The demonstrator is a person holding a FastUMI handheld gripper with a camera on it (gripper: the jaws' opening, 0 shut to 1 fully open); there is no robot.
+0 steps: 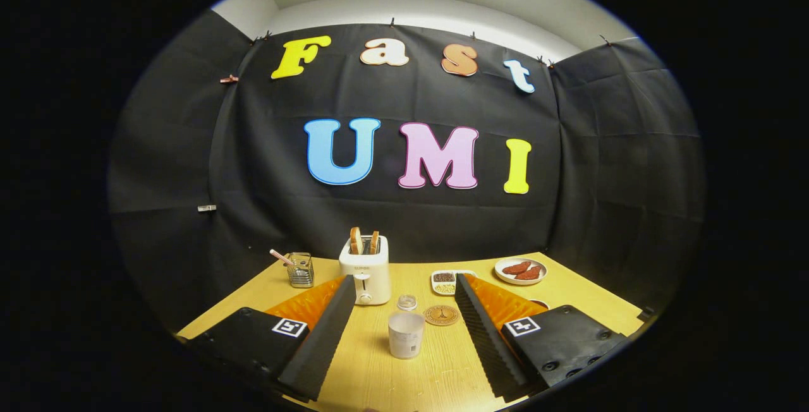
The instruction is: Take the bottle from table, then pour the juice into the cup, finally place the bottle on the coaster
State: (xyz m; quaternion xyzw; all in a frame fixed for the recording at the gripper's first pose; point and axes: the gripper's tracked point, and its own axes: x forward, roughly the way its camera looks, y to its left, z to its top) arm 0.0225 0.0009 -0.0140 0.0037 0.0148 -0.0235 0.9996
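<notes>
My gripper (403, 279) is open above the wooden table (436, 374), its fingers spread wide with nothing between the pads. A white translucent cup (406, 334) stands upright between the fingers. Just beyond the cup is a small clear bottle (407, 302), also upright, with its lower part hidden behind the cup. A round brown coaster (441, 315) lies flat to the right of the bottle, close to the right finger (480, 330). The gripper touches none of these.
A white toaster (365, 270) with bread slices in it stands beyond the left fingertip. A glass holder with a straw (301, 270) is at the back left. At the back right are a divided dish (450, 281) and a plate of meat (520, 270).
</notes>
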